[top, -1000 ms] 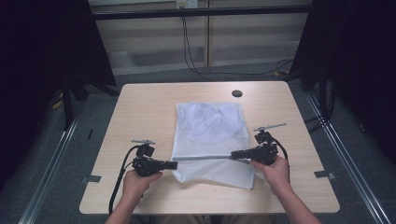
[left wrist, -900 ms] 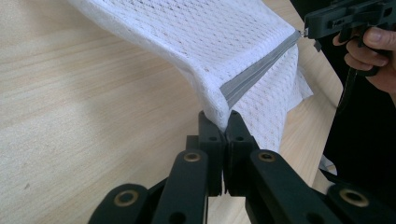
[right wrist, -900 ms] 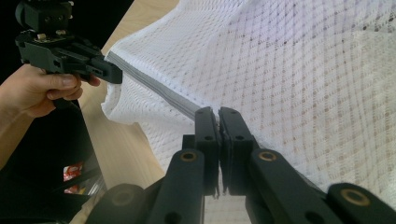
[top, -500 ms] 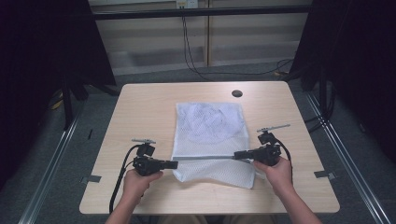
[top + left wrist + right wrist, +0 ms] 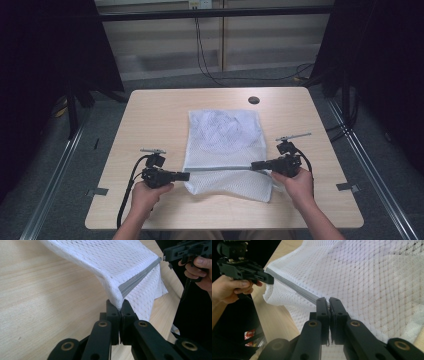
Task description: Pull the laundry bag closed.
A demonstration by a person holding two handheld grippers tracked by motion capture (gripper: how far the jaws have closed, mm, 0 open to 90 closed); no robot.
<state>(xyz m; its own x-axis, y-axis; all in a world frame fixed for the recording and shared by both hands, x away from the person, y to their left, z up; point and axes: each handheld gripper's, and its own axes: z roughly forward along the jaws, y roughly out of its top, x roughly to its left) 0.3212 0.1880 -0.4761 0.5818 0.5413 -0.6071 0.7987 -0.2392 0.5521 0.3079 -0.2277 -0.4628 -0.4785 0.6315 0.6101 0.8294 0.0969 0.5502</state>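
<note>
White mesh zippered laundry bag [image 5: 223, 147] flat at centre frame on pale wooden surface [image 5: 150, 115]. Left hand-held gripper [image 5: 186, 176] clamped on grey zipper end; right hand-held gripper [image 5: 254, 165] clamped opposite, zipper taut between.

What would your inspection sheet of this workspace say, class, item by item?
Surface: wooden table, round hole near the far edge.
Job's things: white mesh bag, grey zipper stretched between the grippers.
Clutter: nothing seen.
Grippers: left gripper shut on the bag's left edge; right gripper shut at the zipper's right end.
Cables: black cable trails from the left gripper; cables hang behind the table.
Surroundings: grey floor, dark curtains.
</note>
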